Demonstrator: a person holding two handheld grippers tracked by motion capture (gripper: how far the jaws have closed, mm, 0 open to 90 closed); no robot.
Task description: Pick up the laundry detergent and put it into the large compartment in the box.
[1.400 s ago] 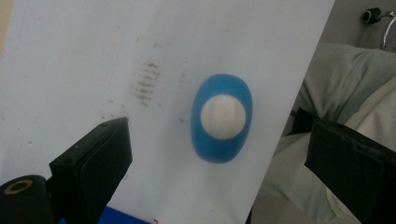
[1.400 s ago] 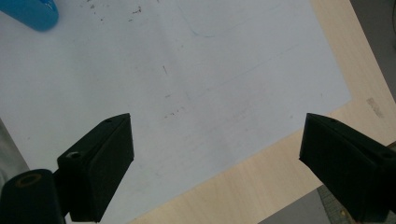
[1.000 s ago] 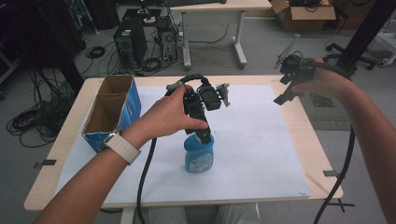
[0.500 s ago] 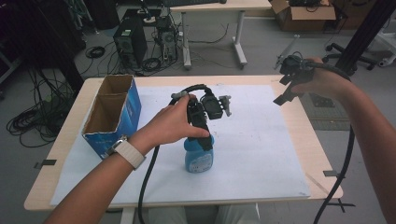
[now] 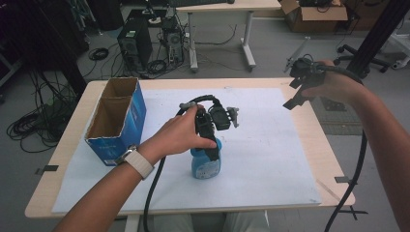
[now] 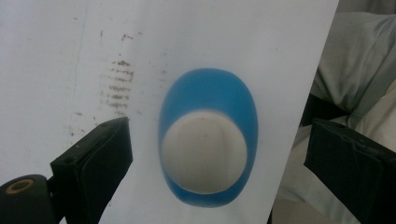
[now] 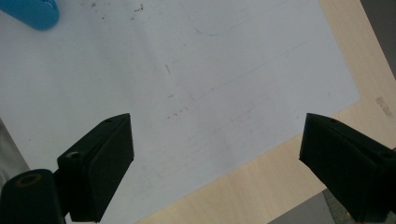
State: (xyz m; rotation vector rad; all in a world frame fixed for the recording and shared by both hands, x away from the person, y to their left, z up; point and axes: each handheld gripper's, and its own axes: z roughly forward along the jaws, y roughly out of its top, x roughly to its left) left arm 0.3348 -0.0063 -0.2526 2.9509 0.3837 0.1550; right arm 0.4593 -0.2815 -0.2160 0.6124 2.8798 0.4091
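Note:
A blue bottle (image 5: pixel 206 166) with a white cap stands upright on the white sheet (image 5: pixel 270 145) near the table's front middle. My left gripper (image 5: pixel 209 145) hangs right above it, pointing down. In the left gripper view the white cap (image 6: pixel 205 154) and blue bottle shoulder (image 6: pixel 208 88) lie between the two black jaws of the open left gripper (image 6: pixel 219 128), which stand wide apart and clear of the bottle. My right gripper (image 5: pixel 292 83) is held up over the table's back right corner. The right gripper (image 7: pixel 217 123) is open with nothing between its jaws, and the blue bottle (image 7: pixel 32 11) shows far off.
An open blue cardboard box (image 5: pixel 116 118) stands on the left part of the table. The wooden table edge (image 7: pixel 280 172) runs beyond the sheet on the right. Computer towers (image 5: pixel 135 46) and cables sit on the floor behind.
My left gripper has come down a little, closer over the bottle. The right gripper has stayed where it was.

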